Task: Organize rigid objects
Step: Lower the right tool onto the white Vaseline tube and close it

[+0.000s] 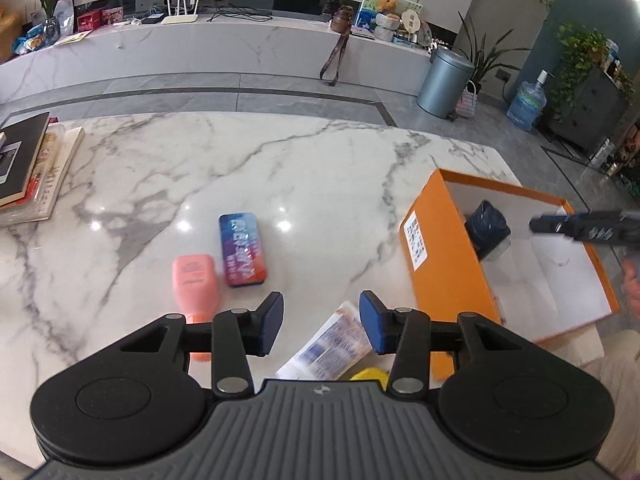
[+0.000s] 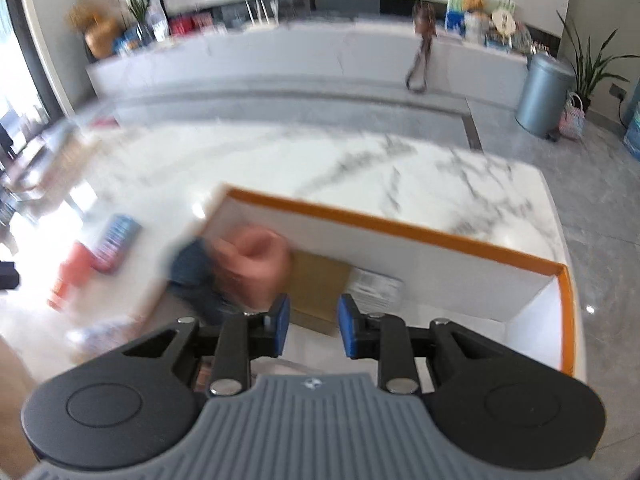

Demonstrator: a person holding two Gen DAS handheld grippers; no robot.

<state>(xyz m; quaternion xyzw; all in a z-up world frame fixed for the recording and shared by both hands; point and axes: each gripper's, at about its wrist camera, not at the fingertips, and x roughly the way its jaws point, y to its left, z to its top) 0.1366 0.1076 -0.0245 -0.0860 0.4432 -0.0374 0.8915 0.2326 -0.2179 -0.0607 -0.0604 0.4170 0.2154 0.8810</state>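
Note:
An open orange box [image 1: 448, 264] with a white inside stands at the right of the marble table [image 1: 240, 168]. A dark blue jar [image 1: 486, 232] sits in it. My left gripper [image 1: 321, 322] is open and empty, low over a white printed tube [image 1: 332, 340]. A pink bottle [image 1: 196, 284] and a blue-red tin [image 1: 242, 250] lie just ahead of it. My right gripper [image 2: 311, 328] is open and empty over the box [image 2: 400, 236]; it also shows in the left wrist view [image 1: 536, 226]. The right wrist view is blurred; a brown flat item [image 2: 320, 280] lies in the box.
A stack of books [image 1: 28, 168] lies at the table's far left. A yellow thing [image 1: 370, 374] shows under my left gripper. A grey bin [image 1: 442, 80] stands on the floor beyond the table. A marble TV bench [image 1: 240, 48] runs along the back.

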